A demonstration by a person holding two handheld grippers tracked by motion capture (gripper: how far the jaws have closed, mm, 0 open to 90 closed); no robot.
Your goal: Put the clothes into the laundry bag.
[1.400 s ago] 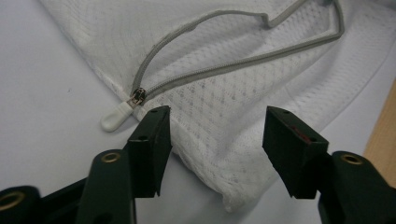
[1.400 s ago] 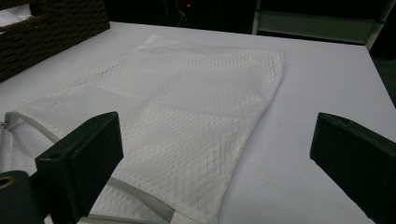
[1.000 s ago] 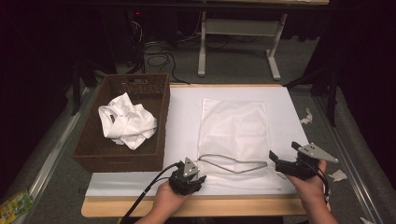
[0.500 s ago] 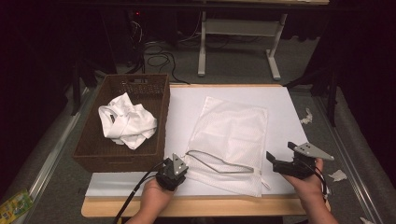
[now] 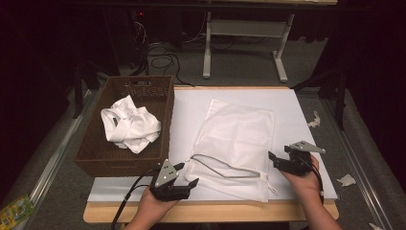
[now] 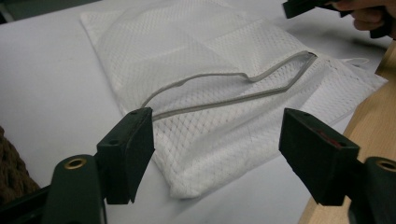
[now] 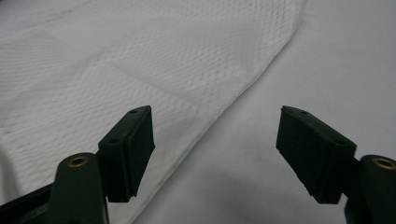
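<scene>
both grippers, left (image 5: pixel 187 174) and right (image 5: pixel 271 157), gape empty beside the mesh bag (image 5: pixel 234 143), wicker basket (image 5: pixel 95 160) at left

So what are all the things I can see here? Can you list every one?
mesh bag: one, white, flat on the sheet, grey-edged opening gaping
sheet: one, white, covering the table
table: one, wooden, edge showing in front
basket: one, brown wicker, left of the bag
cloth: one, white, crumpled in the basket
paper scraps: a few, white, on the floor at right
left gripper: one, black, open, empty
right gripper: one, black, open, empty
</scene>
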